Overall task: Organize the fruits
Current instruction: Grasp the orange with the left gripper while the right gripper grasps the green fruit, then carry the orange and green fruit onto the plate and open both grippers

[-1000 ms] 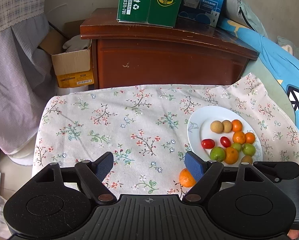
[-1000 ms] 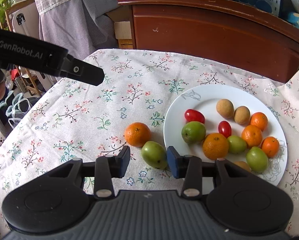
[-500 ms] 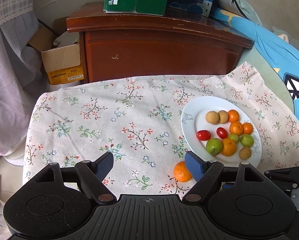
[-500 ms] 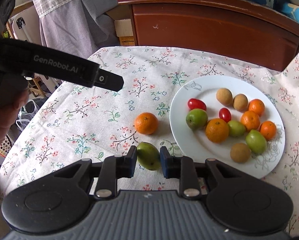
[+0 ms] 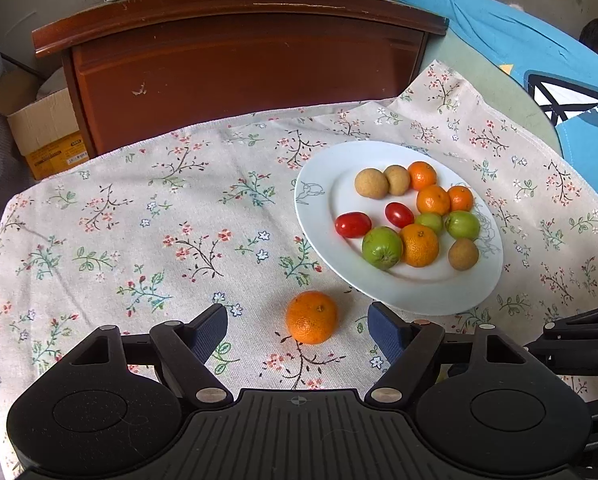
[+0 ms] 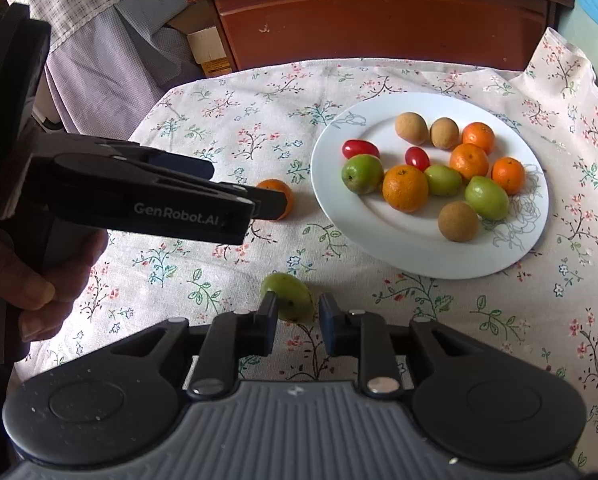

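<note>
Five oranges [image 5: 311, 317], four green fruits [image 5: 381, 247], three brown fruits [image 5: 372, 183], two tomatoes [image 5: 353, 224], one plate [image 5: 319, 216].

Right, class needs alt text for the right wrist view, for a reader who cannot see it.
The right gripper is shut on a small green fruit over a floral tablecloth. Beyond it a white plate holds oranges, green fruits, cherry tomatoes and brown fruits. At left, a hand holds the left gripper by a loose orange.

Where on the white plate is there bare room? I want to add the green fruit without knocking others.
The white plate is bare along its near rim and left side beside the cherry tomato. Its middle and right are crowded with oranges and green fruits.
</note>
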A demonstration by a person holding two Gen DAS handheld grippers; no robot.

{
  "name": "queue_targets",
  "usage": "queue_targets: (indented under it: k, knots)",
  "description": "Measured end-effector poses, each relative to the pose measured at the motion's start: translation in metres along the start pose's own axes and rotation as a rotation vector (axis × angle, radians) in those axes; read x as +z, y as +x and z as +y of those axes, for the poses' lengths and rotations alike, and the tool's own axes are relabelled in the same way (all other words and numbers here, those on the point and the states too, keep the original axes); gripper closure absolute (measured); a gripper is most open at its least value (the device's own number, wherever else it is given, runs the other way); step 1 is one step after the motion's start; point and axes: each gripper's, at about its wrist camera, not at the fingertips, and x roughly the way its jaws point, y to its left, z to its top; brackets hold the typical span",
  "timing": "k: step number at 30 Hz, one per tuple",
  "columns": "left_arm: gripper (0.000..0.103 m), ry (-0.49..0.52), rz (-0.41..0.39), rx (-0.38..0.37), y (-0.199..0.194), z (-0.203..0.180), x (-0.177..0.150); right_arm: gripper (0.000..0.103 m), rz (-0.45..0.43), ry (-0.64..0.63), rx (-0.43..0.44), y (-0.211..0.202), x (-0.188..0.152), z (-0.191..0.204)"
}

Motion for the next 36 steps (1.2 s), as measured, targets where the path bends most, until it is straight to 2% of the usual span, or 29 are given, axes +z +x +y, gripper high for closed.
queue_targets:
  k: [1, 4, 8, 10, 18, 21, 22, 28, 31, 36]
  knots:
    - [0.026, 0.0, -0.002, -0.005, 0.002, -0.001, 0.0, 0.078, 0.004, -0.003, 0.006, 0.001, 0.0, 0.001]
    - [0.029, 0.007, 0.0, -0.005, 0.006, -0.002, 0.0, 0.066, 0.009, -0.024, 0.01, 0.004, -0.001, 0.004]
    - [0.049, 0.006, 0.027, -0.012, 0.013, -0.001, -0.002, 0.063, 0.016, -0.03, 0.002, 0.008, -0.003, 0.006]
    - [0.054, 0.002, 0.034, -0.009, 0.016, 0.0, -0.004, 0.063, 0.017, -0.024, 0.001, 0.011, -0.003, 0.005]
    - [0.055, 0.021, 0.022, -0.011, 0.019, -0.004, -0.006, 0.067, 0.007, -0.03, -0.009, 0.017, -0.002, 0.004]
    - [0.072, 0.035, 0.017, 0.007, 0.019, -0.006, -0.006, 0.073, 0.003, -0.042, -0.017, 0.018, -0.002, 0.005]
    - [0.074, 0.023, 0.017, 0.0, 0.018, -0.006, -0.005, 0.073, 0.005, -0.04, -0.017, 0.018, -0.002, 0.005]
    - [0.074, -0.009, -0.023, 0.014, 0.007, -0.002, 0.005, 0.073, -0.021, -0.045, -0.03, 0.008, 0.004, 0.005]
    - [0.074, -0.035, -0.063, 0.003, -0.003, 0.002, 0.013, 0.073, -0.076, -0.026, -0.03, -0.006, 0.013, 0.002]
    - [0.074, -0.005, -0.146, 0.021, -0.02, -0.001, 0.027, 0.073, -0.185, 0.027, -0.054, -0.03, 0.029, -0.012]
